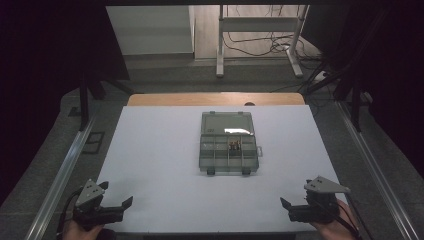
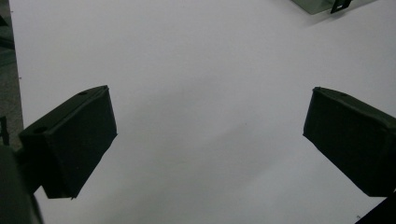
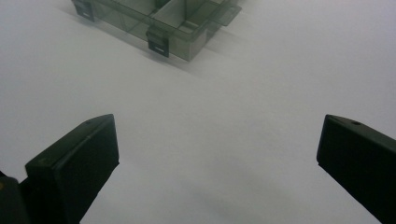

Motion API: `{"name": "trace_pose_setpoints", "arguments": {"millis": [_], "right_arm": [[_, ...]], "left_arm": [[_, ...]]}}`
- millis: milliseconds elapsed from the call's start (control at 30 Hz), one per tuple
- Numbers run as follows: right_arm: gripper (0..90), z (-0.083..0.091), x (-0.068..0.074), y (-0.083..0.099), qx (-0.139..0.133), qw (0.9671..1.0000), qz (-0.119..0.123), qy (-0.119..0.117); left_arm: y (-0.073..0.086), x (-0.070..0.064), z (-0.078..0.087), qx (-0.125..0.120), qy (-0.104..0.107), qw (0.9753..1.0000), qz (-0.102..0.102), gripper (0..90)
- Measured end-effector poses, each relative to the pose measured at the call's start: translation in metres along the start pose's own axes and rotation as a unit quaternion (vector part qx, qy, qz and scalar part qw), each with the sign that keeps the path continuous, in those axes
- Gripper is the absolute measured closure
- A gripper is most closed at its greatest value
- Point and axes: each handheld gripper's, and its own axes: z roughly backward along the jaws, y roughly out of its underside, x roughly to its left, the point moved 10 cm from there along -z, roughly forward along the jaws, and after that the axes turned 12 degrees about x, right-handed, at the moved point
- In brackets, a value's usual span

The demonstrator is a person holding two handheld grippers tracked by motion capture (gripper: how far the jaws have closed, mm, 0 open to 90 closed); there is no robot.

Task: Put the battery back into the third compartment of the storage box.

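You hold both grippers low at the near edge of a white table point(image 1: 160, 165), one at each corner, with a clear compartment box point(image 1: 229, 143) lying open well ahead of them at the table's middle. Your left gripper point(image 1: 116, 201) sits at the near left corner, jaws spread wide and holding nothing; in the left gripper view point(image 2: 208, 121) its two black jaws frame bare white surface, with a corner of the box at the top right edge. Your right gripper point(image 1: 296, 201) sits at the near right corner, jaws likewise spread wide with nothing between them. In the right gripper view point(image 3: 217, 149) the box point(image 3: 159, 18) lies farther off at the top, its front latches point(image 3: 158, 43) facing you. The box's lid is folded back flat on the far side. A few small dark items point(image 1: 234, 145) rest in one compartment right of centre; what they are is too small to tell.
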Motion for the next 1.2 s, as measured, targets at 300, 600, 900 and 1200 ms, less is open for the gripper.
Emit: {"name": "trace_pose_setpoints", "arguments": {"millis": [300, 600, 900, 1200], "right_arm": [[0.0, 0.001, -0.012, 0.015, -0.007, 0.9995, -0.032, 0.006], [0.0, 0.003, -0.019, 0.025, -0.009, 0.9987, -0.047, 0.016], [0.0, 0.001, -0.027, 0.039, -0.001, 0.9979, -0.059, 0.025], [0.0, 0.000, -0.029, 0.044, 0.002, 0.9972, -0.071, 0.022]], "left_arm": [[0.000, 0.000, 0.000, 0.000, -0.001, 1.0000, -0.002, 3.3], [0.000, -0.001, 0.000, 0.001, -0.002, 1.0000, -0.003, 3.5], [0.000, -0.001, 0.000, 0.001, -0.003, 1.0000, -0.004, 3.5], [0.000, -0.001, -0.001, 0.001, -0.003, 1.0000, -0.004, 3.6]]}}
